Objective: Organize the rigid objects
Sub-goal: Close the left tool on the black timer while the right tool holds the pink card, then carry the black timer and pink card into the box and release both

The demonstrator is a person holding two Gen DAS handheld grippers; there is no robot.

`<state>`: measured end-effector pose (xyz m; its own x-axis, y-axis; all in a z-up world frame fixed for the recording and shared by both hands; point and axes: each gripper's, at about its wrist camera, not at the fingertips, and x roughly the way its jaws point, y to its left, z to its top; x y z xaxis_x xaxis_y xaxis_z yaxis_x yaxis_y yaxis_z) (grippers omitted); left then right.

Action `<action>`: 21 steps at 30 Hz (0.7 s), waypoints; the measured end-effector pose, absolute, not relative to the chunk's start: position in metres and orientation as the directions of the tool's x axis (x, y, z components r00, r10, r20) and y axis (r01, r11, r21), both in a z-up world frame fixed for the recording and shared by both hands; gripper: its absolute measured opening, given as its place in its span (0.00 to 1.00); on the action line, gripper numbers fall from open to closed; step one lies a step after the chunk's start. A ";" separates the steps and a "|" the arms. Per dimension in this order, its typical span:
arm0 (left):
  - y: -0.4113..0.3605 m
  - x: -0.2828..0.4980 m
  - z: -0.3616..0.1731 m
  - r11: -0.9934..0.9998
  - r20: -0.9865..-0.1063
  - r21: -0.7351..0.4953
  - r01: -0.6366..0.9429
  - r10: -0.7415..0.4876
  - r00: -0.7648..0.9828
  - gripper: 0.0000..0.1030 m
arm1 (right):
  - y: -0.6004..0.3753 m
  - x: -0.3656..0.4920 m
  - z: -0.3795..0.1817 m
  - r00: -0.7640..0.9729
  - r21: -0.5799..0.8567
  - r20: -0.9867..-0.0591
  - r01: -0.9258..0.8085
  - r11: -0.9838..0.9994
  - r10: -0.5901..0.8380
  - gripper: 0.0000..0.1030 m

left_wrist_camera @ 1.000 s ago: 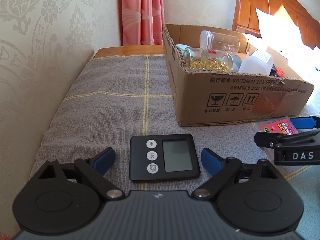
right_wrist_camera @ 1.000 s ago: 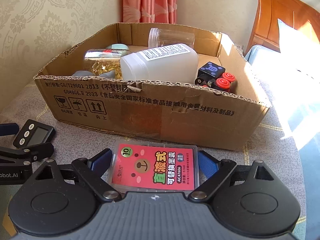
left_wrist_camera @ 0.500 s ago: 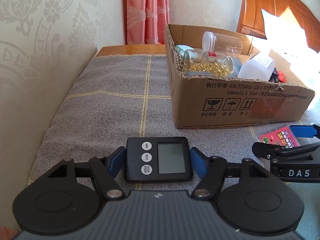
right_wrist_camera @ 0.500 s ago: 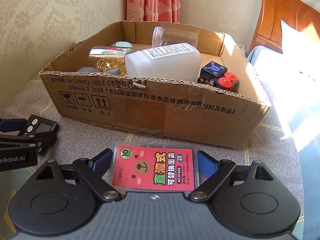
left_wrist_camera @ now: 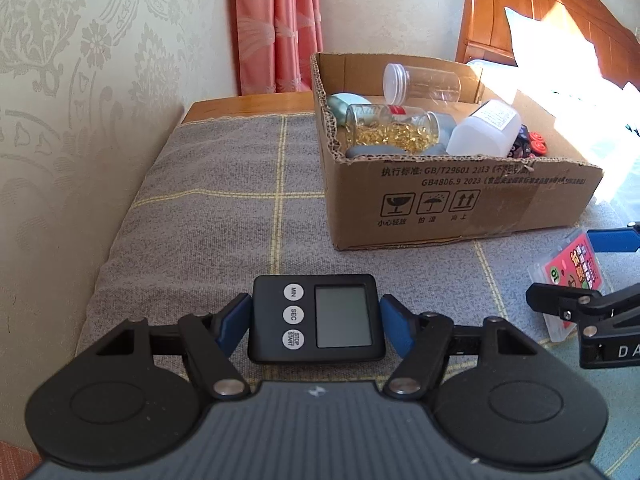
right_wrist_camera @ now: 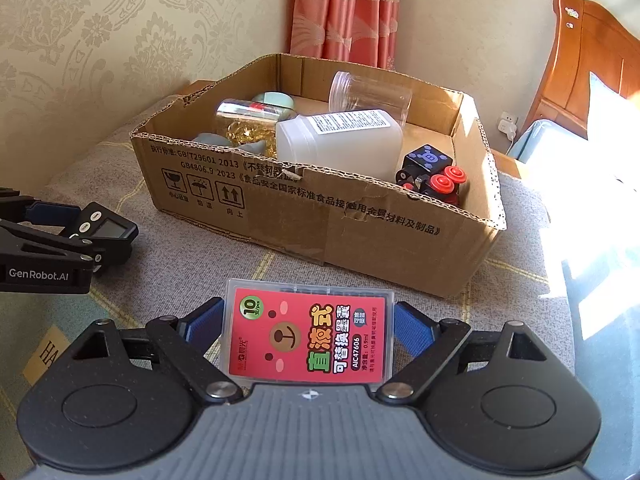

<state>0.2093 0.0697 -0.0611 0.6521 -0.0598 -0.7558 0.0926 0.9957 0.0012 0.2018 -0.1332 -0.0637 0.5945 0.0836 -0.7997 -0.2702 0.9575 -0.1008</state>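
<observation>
The left gripper (left_wrist_camera: 316,322) has its blue fingers (left_wrist_camera: 234,322) pressed on both sides of the black timer (left_wrist_camera: 316,318), so it is holding the timer. The right gripper (right_wrist_camera: 308,330) has its fingers (right_wrist_camera: 410,330) snug on both sides of the red card case (right_wrist_camera: 306,334). It looks like it is holding the case, but I cannot tell if either thing is up off the cloth yet.

The cardboard box (right_wrist_camera: 360,236) sits just ahead of both grippers, and it looks like the place where things go. Inside lie a clear jar (right_wrist_camera: 370,94), a white bottle (right_wrist_camera: 340,142), a jar of gold beads (left_wrist_camera: 394,128) and a black cube toy (right_wrist_camera: 430,174) with red knobs.

To do this step well, I think each hand should lift straight up first, high enough to clear the front wall of the box. Keep the timer and the case flat so they do not slip out (both are smooth and hard). The bare spot in the box looks to be near the right back corner, so that is a good place to aim. Go one hand at a time so the grippers do not bump. Set things down low, then let go.

The tabletop has a gray cloth (left_wrist_camera: 224,216) with thin yellow lines. A wall with pale flower shapes is on the left, a pink curtain (left_wrist_camera: 280,26) hangs in the corner, and a wooden bed headboard (right_wrist_camera: 592,64) stands on the right in bright sun.
</observation>
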 end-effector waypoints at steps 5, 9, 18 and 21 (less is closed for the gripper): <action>0.064 0.201 -0.040 0.991 -0.740 -0.005 0.136 -0.095 0.666 0.67 | -0.138 0.196 -0.050 0.600 -0.087 -0.792 -0.289 0.953 0.109 0.90; 0.056 0.197 -0.012 0.984 -0.693 -0.001 0.177 -0.128 0.710 0.67 | -0.140 0.190 -0.031 0.617 -0.086 -0.776 -0.311 0.947 0.132 0.90; 0.023 0.253 0.033 0.968 -0.590 0.004 0.251 -0.200 0.782 0.67 | -0.153 0.205 0.012 0.691 -0.124 -0.710 -0.314 0.941 0.137 0.90; 0.009 0.290 0.029 0.965 -0.598 0.012 0.261 -0.202 0.775 0.67 | -0.161 0.224 0.021 0.710 -0.120 -0.691 -0.298 0.947 0.136 0.90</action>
